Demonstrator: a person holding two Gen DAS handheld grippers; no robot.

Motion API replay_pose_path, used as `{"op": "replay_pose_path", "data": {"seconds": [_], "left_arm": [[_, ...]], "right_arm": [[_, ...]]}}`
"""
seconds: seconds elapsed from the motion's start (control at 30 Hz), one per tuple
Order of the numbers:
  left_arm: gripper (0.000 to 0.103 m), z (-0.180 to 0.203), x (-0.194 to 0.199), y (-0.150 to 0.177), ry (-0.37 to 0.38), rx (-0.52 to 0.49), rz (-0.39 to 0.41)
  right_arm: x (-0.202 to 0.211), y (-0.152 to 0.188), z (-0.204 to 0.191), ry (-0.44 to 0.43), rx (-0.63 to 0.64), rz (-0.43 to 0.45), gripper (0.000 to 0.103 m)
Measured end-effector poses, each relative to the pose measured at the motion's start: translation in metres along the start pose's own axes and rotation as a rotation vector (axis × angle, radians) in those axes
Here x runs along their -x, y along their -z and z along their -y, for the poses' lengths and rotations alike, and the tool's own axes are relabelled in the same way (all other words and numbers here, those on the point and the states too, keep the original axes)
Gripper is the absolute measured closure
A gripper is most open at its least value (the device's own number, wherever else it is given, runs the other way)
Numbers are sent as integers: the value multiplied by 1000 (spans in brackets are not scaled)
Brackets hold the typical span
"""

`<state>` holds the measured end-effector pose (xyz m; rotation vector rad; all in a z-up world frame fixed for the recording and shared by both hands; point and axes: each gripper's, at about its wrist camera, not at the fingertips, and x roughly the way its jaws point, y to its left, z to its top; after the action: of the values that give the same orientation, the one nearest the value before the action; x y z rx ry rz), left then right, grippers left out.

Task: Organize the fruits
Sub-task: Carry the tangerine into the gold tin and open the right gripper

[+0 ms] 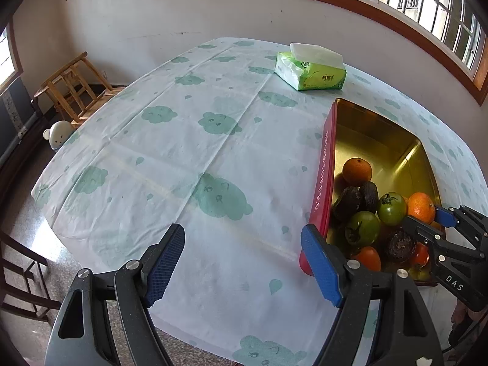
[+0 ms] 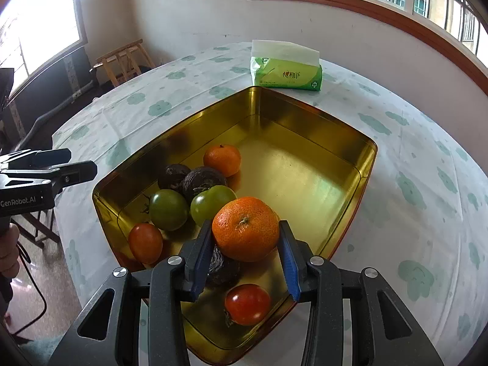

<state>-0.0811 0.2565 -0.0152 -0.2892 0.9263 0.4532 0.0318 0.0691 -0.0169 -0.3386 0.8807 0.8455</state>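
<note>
Between the blue pads of the right gripper [image 2: 245,254] a mandarin [image 2: 245,228] is clamped, one pad pressed against each of its sides, the stem scar turned up toward the camera. The fruit is round, so no long axis governs how it is released; what matters is what lies under and ahead of the fingers. It is held over the near corner of the gold tin [image 2: 364,180]. Directly beneath the left pad a dark wrinkled passion fruit [image 2: 224,270] is seen, and below the fingers, toward the camera, a red tomato [image 2: 247,304]. Just beyond the fingertips, to the left, two green tomatoes [image 2: 168,209] lie side by side, with two more passion fruits [image 2: 201,180] and a second mandarin [image 2: 222,160] behind them; an orange-red tomato [image 2: 145,242] sits further left by the tin's wall. Ahead and to the right of the fingers the tin floor is bare, which is judged the likeliest spot for setting the fruit down.

The left gripper [image 1: 242,263] is held with its fingers apart and nothing between them, over the desk [image 1: 183,152] just left of the tin's red outer wall [image 1: 321,189]; the right hand is plainly the nearer one. A tissue pack [image 2: 286,73] lies well beyond the tin.
</note>
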Motion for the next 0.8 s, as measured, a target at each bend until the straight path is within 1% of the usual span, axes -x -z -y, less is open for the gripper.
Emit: {"op": "replay_pose_path", "data": {"seconds": [0.37,0.5,0.57,0.6,0.67,0.8], "left_arm": [[27,8,2,5,13,-8,-12],[27,13,5,7,-10,-20,-7],[27,13,8,8,-1,-17,-3],[27,13,9,8,-1,-18,0],[27,14,12,8,-6,-21,7],[27,17,18,9,-8,-20,10]], "right_arm": [[-1,3,-4,12,-26,14,60],[0,4,-5,16,-34,13,60],[1,4,-5,13,-42,14,59],[2,4,-5,11,-45,16,57],[5,3,-6,17,-49,23,47],[14,2,-7,20,-55,43,40]]}}
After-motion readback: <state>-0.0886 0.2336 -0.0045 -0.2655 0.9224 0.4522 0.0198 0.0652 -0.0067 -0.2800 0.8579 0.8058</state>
